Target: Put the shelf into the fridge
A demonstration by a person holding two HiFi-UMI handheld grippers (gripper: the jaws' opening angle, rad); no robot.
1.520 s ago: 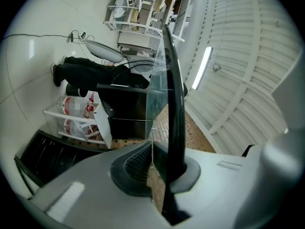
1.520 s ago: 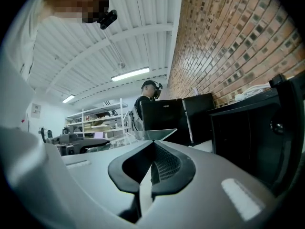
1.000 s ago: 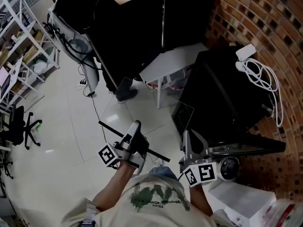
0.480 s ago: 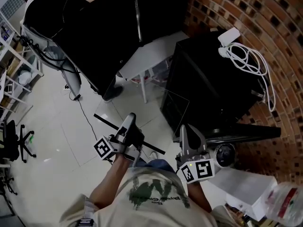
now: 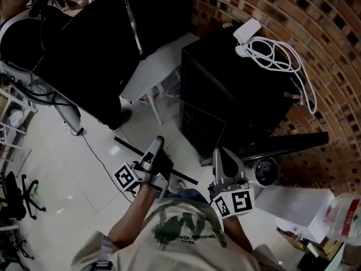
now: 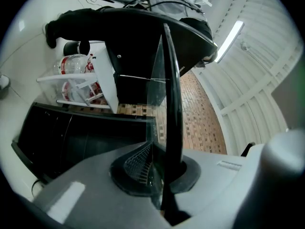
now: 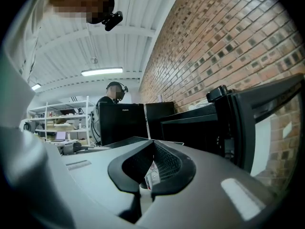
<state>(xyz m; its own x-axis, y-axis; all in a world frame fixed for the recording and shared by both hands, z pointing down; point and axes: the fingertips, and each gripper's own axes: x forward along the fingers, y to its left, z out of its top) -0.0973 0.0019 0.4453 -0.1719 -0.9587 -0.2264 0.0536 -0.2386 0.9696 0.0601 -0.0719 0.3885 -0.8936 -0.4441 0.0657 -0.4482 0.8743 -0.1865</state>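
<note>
The shelf point(image 5: 192, 129) is a clear glass pane with a black trim bar point(image 5: 127, 146) along one edge. My left gripper point(image 5: 157, 149) is shut on that trim, holding the pane low over the floor in front of the black fridge point(image 5: 237, 89). The fridge door point(image 5: 293, 144) stands open to the right. In the left gripper view the black trim point(image 6: 172, 104) rises straight out of the left gripper point(image 6: 159, 163), with the glass point(image 6: 155, 87) to its left. My right gripper point(image 5: 221, 158) is shut and holds nothing, just right of the shelf. In its own view the right gripper point(image 7: 147, 171) points past the fridge point(image 7: 190, 128).
A white power strip with a coiled cable point(image 5: 271, 49) lies on top of the fridge. A white table point(image 5: 161, 64) and a tall black cabinet point(image 5: 84, 49) stand to the fridge's left. A round device point(image 5: 265, 171) and a white box point(image 5: 287, 205) sit by the door. A brick wall point(image 5: 327, 49) runs behind.
The view has swung toward the fridge, which now sits nearer the middle and closer. Both grippers keep their places in front of the person, the shelf still held in the left one.
</note>
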